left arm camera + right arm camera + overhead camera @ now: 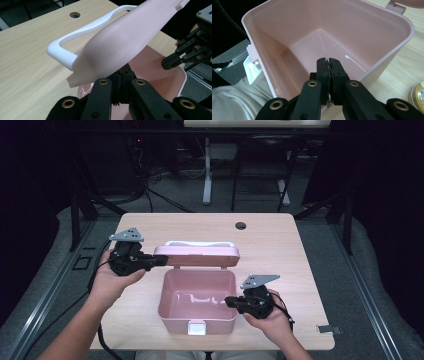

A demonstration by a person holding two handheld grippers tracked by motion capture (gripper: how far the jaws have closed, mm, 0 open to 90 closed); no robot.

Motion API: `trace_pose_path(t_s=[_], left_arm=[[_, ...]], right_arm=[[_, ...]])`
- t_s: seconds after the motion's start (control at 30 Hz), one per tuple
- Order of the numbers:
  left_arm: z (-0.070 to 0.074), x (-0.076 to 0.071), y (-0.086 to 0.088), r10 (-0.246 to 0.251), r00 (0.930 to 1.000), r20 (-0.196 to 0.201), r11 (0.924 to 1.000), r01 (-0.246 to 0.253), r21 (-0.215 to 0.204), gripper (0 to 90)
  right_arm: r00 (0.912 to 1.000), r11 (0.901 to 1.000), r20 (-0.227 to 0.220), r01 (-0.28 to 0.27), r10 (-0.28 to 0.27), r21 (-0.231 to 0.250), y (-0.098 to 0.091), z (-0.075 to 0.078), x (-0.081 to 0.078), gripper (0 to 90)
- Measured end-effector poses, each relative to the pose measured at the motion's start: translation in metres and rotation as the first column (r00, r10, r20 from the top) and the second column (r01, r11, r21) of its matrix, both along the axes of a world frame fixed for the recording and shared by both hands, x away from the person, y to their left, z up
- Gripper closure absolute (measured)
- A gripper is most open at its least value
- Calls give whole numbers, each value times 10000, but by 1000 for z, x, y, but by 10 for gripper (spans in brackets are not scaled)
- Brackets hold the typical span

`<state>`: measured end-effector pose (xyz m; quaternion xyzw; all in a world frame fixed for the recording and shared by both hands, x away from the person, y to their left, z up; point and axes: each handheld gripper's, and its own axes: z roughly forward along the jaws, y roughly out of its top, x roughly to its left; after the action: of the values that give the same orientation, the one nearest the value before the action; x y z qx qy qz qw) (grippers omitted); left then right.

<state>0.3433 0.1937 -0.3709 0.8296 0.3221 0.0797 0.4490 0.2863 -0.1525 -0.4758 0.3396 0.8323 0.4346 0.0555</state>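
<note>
A pink box [175, 321] stands open near the table's front edge, and nothing lies inside it [362, 30]. Its pink lid [197, 256] with a white handle [197, 243] is raised over the back rim. My left gripper [161, 260] reaches the lid's left end from the left. In the left gripper view its jaws are shut [122, 72], tips tucked under the lid's edge [125, 42]; whether they pinch it I cannot tell. My right gripper [229, 301] is at the box's right rim. It is shut [328, 61], with its tips over the rim and nothing visible between them.
The wooden table [280, 250] has a round hole [241, 225] at the back. A small metal clip [327, 329] sits at the front right edge. A white latch [196, 327] hangs on the box's front wall. A round gold-rimmed disc [418, 93] lies beside the box.
</note>
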Motion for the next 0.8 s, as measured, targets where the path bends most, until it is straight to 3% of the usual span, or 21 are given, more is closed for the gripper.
trace_pose_path(t_s=[0.8], left_arm=[[8, 7, -4, 77, 10000, 2, 9999, -77, 94, 898]], right_arm=[[9989, 9992, -296, -380, 377, -119, 9, -9, 2, 875]])
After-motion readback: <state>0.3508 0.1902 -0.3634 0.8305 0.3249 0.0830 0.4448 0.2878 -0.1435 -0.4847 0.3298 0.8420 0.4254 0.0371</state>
